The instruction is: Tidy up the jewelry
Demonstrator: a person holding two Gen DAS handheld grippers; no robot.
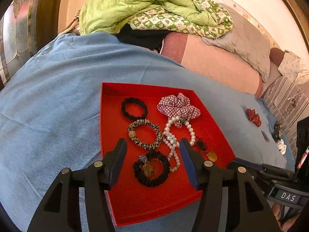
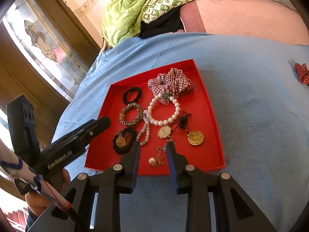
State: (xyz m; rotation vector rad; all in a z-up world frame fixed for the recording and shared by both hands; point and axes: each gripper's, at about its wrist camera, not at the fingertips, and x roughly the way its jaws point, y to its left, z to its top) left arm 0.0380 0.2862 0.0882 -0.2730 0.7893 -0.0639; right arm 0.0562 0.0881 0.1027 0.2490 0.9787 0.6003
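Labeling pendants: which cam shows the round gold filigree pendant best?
Right wrist: the gold filigree pendant lies fully in view on the red tray, cord attached. Left wrist shows only a sliver of it, foreshortened beside the left gripper's right finger.

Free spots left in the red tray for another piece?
Red tray: bare floor along its right wall, beside the gold medallion, and the near-right corner. Also a strip left of the black hair tie. Crowded: centre, around the pearl bracelet and checked scrunchie.
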